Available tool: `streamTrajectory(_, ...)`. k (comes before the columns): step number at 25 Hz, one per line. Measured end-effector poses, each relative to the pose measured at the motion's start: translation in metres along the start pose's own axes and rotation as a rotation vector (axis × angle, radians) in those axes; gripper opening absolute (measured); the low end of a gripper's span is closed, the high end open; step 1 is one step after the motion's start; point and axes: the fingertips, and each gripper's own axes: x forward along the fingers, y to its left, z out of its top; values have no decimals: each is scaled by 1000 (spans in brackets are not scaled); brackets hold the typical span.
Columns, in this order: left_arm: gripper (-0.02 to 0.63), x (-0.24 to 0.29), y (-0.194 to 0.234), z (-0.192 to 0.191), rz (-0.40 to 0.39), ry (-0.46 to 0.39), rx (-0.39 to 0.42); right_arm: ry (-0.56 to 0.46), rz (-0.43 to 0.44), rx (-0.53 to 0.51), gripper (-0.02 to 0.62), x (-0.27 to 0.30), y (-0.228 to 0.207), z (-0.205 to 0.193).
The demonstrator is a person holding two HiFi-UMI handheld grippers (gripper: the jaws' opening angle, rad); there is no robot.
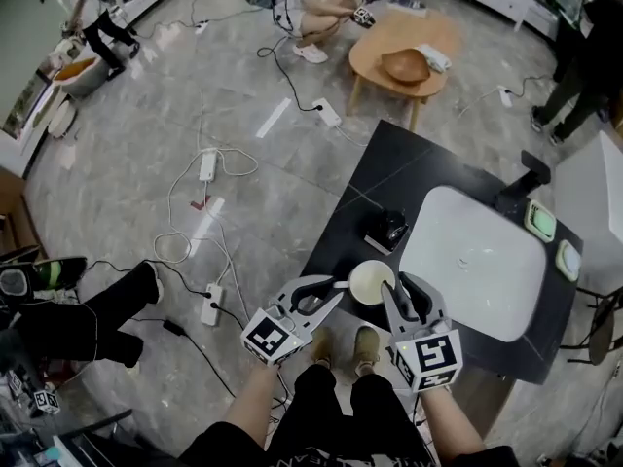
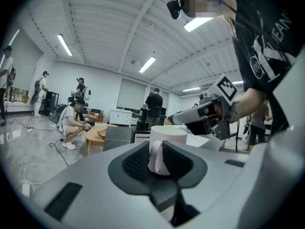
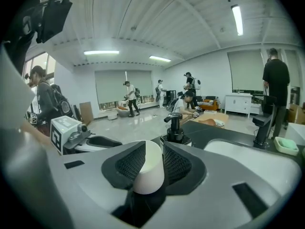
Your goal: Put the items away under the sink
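A black surface [image 1: 389, 178] holds a white sink [image 1: 506, 300] and a black pump bottle [image 1: 387, 230]. Cables [image 1: 180, 188] lie on the grey floor [image 1: 117, 134]. People stand or crouch around the big room. The white cup [image 1: 371, 282] is at the surface's near edge, between 2 tools. The left tool [image 1: 338, 288] is clamped on its handle. The right tool [image 1: 397, 288] is clamped on its wall. Only the gripper views show the ceiling lamps [image 3: 237, 20]. Only the head view shows the person's shoes [image 1: 366, 346].
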Motion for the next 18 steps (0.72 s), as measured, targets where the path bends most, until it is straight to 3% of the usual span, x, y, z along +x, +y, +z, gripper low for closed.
streamTrajectory(6,87,-8,-37,1,-45,-50,-62,142,15,0,100,12,-8,-20)
streamTrajectory(9,89,-6,-41,-5,-11,-36,-69,179,41,-2,100,17,-10,-22)
streamTrajectory(11,132,-3,-41,-10,10,-17,-67,220,69,-25,100,21,-9,-24)
streamTrajectory(15,132,8,-44,-15,21,20,-27,281,99,-85,98,28,-5,-27)
streamTrajectory(18,86,12,-44,-11,46,12,-12,279,112,-128,98,31,-3,-26)
